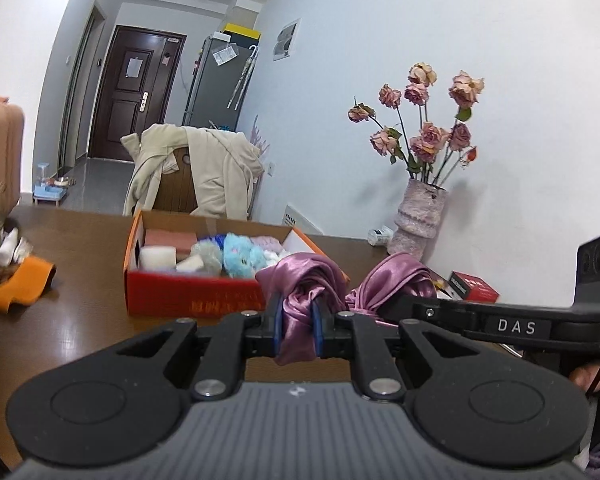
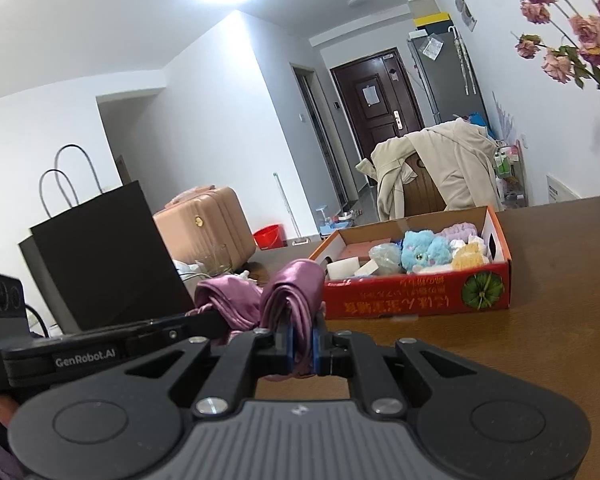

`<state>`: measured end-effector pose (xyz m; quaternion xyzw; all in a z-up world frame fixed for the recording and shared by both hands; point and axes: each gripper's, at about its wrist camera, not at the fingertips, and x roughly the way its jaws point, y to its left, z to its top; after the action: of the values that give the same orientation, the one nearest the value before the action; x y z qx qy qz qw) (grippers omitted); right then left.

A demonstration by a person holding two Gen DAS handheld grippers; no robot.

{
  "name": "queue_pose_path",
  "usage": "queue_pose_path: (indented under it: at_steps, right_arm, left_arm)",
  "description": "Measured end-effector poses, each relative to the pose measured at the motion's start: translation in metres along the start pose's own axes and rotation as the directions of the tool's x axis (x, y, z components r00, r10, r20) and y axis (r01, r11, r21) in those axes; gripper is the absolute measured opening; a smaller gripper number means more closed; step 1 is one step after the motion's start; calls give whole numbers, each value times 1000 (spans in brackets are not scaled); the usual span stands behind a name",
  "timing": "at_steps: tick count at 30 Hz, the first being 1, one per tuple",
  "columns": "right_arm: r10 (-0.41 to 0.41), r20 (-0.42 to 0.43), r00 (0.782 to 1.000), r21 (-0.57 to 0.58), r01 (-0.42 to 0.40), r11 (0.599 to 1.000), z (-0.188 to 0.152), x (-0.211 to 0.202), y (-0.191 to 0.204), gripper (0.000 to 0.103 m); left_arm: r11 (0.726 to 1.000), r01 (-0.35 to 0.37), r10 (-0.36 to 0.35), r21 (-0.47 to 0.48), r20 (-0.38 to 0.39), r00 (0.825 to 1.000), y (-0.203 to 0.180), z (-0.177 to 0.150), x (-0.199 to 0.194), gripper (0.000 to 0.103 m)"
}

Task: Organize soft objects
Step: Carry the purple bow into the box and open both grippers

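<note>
Step in hand — carrying purple cloth point(image 1: 300, 280), clenched between left gripper point(image 1: 296, 320) and right gripper point(image 2: 302, 346) fingers. Next, probably: lift over red box point(image 1: 188, 292), release inside.

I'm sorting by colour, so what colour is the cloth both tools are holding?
The cloth is shiny mauve-purple satin, clearest in the left wrist view.

Glossy purple satin cloth point(image 1: 300, 280), matt red cardboard box point(image 1: 192, 292), smooth polished wood table point(image 1: 84, 320), rough-textured vase point(image 1: 418, 216).

Both wrist cameras look low across the table point(image 1: 80, 240), sharing the box point(image 2: 416, 292).
</note>
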<state>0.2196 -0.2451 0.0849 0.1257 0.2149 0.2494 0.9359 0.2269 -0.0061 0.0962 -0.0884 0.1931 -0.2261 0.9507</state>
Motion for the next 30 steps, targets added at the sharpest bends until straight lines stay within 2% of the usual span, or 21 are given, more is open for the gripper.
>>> queue_pose_path:
  at_steps: [6,9,13,15,19,23,25,28,30]
  right_arm:
    - [-17,-15,1000,-49,17,999,63,60,-26,8]
    - [-33,-64,997,-34,31,999,97,113,-54,8]
    - [-65,-167,984,-11,64,998,119,183,-92,9]
    - [-66,-234,970,17,72,997,122,220,-115,9]
    - [-103,-327,940,13,114,993,112,275,-140,9]
    - [-159,-404,901,-35,159,987,94,311,-149,9]
    - [-153,-421,894,-23,158,987,89,319,-154,10]
    - [-161,-467,870,-57,152,987,77,330,-156,9]
    - [-160,-471,868,-61,149,987,77,332,-156,9]
  left_arm:
    - [1000,-20,20,-17,2,1000,29,55,79,15]
    - [997,-35,30,-64,-65,997,53,73,137,15]
    - [988,-80,57,-129,-171,984,82,71,202,15]
    - [988,-97,70,-119,-216,974,87,61,225,15]
    - [996,-88,76,-30,-293,953,82,36,259,15]
    - [995,-96,78,-34,-355,932,94,22,280,15]
    - [996,-84,68,-31,-357,932,95,17,282,15]
    - [996,-82,69,-24,-347,935,93,16,280,16]
    - [996,-79,64,-28,-352,934,95,15,283,20]
